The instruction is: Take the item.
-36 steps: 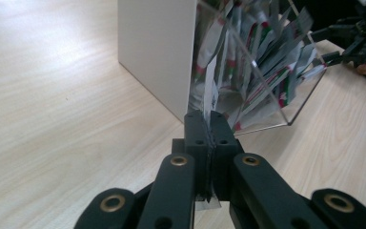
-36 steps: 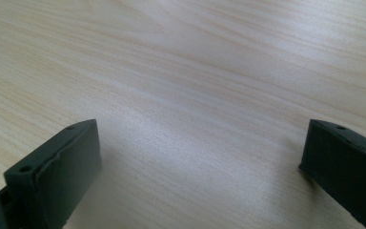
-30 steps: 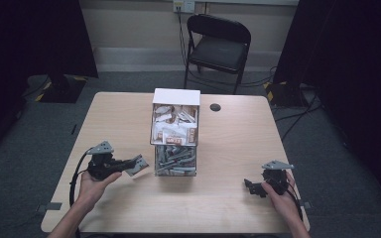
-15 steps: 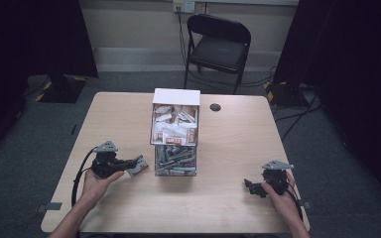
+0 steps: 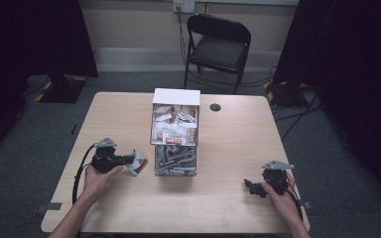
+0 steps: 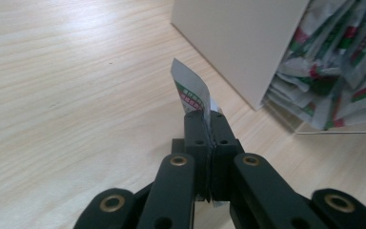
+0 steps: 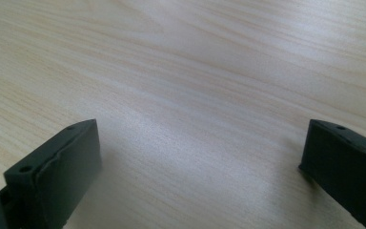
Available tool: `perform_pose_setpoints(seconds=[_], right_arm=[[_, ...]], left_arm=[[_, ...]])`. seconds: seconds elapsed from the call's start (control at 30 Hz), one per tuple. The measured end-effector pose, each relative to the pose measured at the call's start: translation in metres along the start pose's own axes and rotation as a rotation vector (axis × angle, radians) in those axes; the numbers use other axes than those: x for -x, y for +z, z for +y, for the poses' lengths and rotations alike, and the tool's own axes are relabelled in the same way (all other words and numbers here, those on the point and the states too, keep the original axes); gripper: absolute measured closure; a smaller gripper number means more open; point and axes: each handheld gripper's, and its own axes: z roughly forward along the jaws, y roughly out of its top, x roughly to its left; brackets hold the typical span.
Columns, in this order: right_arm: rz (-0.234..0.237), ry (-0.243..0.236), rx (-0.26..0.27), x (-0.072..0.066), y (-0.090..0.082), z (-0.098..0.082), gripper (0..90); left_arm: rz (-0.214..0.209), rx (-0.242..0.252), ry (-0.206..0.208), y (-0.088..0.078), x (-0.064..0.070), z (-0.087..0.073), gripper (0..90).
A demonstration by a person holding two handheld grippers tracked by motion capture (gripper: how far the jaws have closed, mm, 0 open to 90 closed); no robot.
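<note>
My left gripper [image 5: 129, 158] [image 6: 209, 117] is shut on a small silver sachet [image 6: 190, 90] [image 5: 138, 162] with green and red print. It holds the sachet just above the wooden table [image 5: 228, 148], left of a clear two-tier box [image 5: 175, 131]. The box's upper tier holds brown-and-white packets, and its lower tier [image 6: 333, 62] holds several silver sachets. My right gripper [image 5: 250, 187] [image 7: 195, 157] rests near the table's front right, open, with bare wood between its jaws.
A black round grommet [image 5: 215, 107] sits in the table behind the box. A black folding chair [image 5: 217, 44] stands beyond the far edge. Cables run across the floor at the right.
My left gripper has moved right and down with the sachet, closer to the box's lower tier. My right gripper has stayed put.
</note>
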Motion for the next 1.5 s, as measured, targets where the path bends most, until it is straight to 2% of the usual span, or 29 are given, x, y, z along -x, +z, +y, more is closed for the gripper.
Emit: perform_pose_setpoints(seconds=[0.1, 0.13, 0.37, 0.5, 0.83, 1.2, 1.37, 1.5], right_arm=[[0.000, 0.000, 0.000, 0.000, 0.000, 0.000, 0.0], [0.000, 0.000, 0.000, 0.000, 0.000, 0.000, 0.0], [0.000, 0.000, 0.000, 0.000, 0.000, 0.000, 0.0], [0.000, 0.000, 0.000, 0.000, 0.000, 0.000, 0.0], [0.000, 0.000, 0.000, 0.000, 0.000, 0.000, 0.0], [0.000, 0.000, 0.000, 0.000, 0.000, 0.000, 0.0], [0.000, 0.000, 0.000, 0.000, 0.000, 0.000, 0.0], [0.000, 0.000, 0.000, 0.000, 0.000, 0.000, 0.0]], left_arm=[[0.012, 0.005, -0.013, 0.001, -0.005, 0.000, 89.3], [0.033, 0.014, -0.016, 0.003, -0.008, 0.002, 89.2], [0.052, 0.028, -0.030, 0.010, -0.013, 0.006, 88.9], [0.055, 0.028, -0.028, 0.015, -0.015, 0.004, 88.6], [0.111, 0.005, -0.039, 0.021, -0.023, 0.000, 87.0], [0.101, 0.012, -0.049, 0.030, -0.024, 0.003, 85.1], [0.127, 0.020, -0.043, 0.034, -0.022, 0.005, 82.0], [0.122, 0.041, -0.068, 0.036, -0.026, 0.004, 78.4]])
